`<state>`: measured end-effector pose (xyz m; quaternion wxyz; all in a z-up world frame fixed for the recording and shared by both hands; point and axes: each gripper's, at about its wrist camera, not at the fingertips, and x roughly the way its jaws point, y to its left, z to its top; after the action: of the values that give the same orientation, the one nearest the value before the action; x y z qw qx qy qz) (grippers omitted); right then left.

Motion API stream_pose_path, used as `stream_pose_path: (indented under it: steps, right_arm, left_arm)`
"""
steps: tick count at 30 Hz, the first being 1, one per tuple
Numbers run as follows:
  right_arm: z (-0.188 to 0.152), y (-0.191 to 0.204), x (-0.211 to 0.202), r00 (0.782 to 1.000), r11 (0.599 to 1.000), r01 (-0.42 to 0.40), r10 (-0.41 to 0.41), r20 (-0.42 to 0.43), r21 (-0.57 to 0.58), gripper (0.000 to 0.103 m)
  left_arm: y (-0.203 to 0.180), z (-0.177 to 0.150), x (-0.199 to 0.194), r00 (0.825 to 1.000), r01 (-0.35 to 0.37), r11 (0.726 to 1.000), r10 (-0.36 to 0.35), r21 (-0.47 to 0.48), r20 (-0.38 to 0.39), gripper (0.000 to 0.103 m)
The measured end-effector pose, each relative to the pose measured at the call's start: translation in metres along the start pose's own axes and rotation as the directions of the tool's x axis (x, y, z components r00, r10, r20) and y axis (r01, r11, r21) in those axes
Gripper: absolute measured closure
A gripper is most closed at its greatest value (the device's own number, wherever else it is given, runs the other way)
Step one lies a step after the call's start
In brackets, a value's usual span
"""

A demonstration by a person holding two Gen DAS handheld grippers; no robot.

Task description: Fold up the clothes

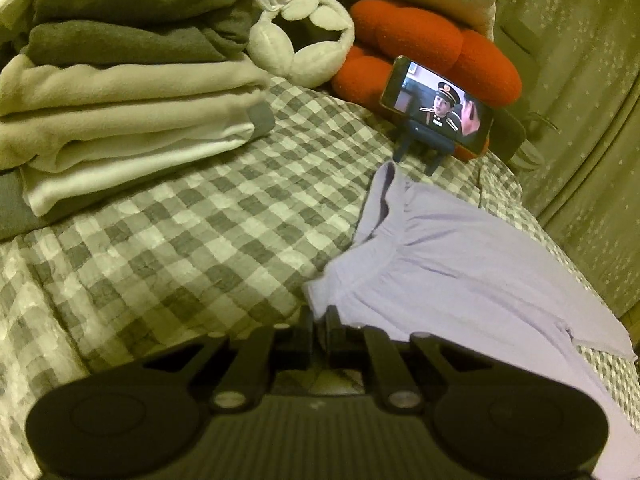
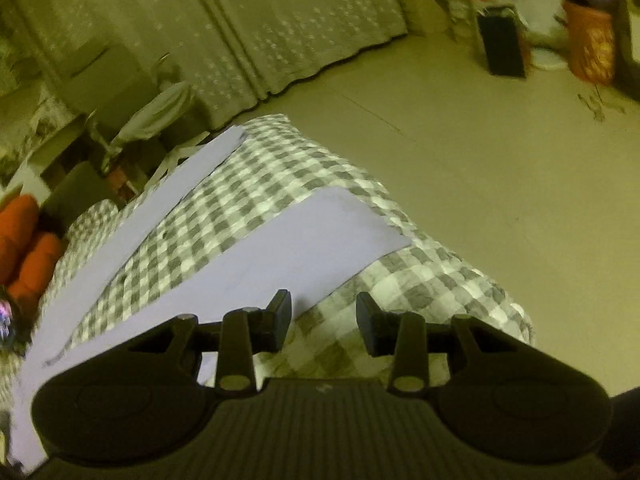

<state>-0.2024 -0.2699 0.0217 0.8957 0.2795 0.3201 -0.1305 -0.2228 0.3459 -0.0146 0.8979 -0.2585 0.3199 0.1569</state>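
Observation:
Lavender trousers (image 1: 460, 264) lie spread on the checked bedspread (image 1: 192, 232). My left gripper (image 1: 320, 315) is shut on the near corner of their waistband, and the cloth bunches up just past the fingertips. In the right wrist view the two legs run away from me: one leg (image 2: 288, 248) lies right in front, the other leg (image 2: 168, 200) further left. My right gripper (image 2: 323, 318) is open above the bedspread (image 2: 400, 288) at the near leg's right edge. Its left finger (image 2: 280, 312) is over the cloth, and nothing is pinched between the fingers.
A stack of folded clothes (image 1: 120, 100) sits at the far left of the bed. Behind it are a white plush toy (image 1: 304, 36), red cushions (image 1: 432, 48) and a phone on a stand (image 1: 436, 108). Right of the bed edge are bare floor (image 2: 500, 168), a black box (image 2: 504, 44) and an orange bag (image 2: 592, 48).

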Motion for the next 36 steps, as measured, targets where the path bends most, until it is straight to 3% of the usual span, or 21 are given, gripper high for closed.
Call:
stream_pose_path:
  steps: [5,7,8,9,19,27,32,36]
  right_arm:
    - [0.009,-0.005,0.019,0.999,0.996,0.05,-0.05,-0.01,0.073,0.062]
    - [0.01,-0.004,0.02,0.998,0.995,0.067,-0.067,0.006,0.069,0.074]
    - [0.01,-0.003,0.02,0.997,0.995,0.076,-0.077,0.013,0.064,0.097]
    - [0.01,-0.003,0.02,0.996,0.995,0.086,-0.087,0.02,0.059,0.101]
    - [0.012,-0.011,-0.006,0.986,0.995,0.069,-0.08,0.148,0.078,0.102]
    - [0.015,-0.015,-0.01,0.984,0.994,0.056,-0.07,0.162,0.091,0.102]
    - [0.015,-0.012,0.008,0.991,0.995,0.084,-0.09,0.1,0.06,0.102]
    - [0.016,-0.009,0.006,0.991,0.996,0.085,-0.088,0.106,0.034,0.101]
  left_arm:
    - [-0.002,-0.001,0.0,1.0,-0.009,1.0,0.009,0.008,-0.004,0.098]
    - [-0.001,0.0,0.0,1.0,-0.011,1.0,0.011,0.001,-0.01,0.098]
    - [-0.001,0.001,-0.001,1.0,-0.011,1.0,0.011,-0.003,-0.012,0.098]
    - [-0.001,0.002,-0.002,1.0,-0.011,1.0,0.011,-0.007,-0.014,0.098]
    - [0.001,0.009,-0.014,1.0,0.002,0.999,-0.003,-0.038,-0.031,0.098]
    - [0.006,0.011,-0.014,0.999,0.001,0.999,-0.003,-0.045,-0.047,0.098]
    - [0.001,0.007,-0.005,0.998,-0.017,1.0,0.017,-0.005,-0.057,0.098]
    - [0.005,0.008,-0.004,0.998,-0.002,1.0,0.001,-0.018,-0.067,0.095]
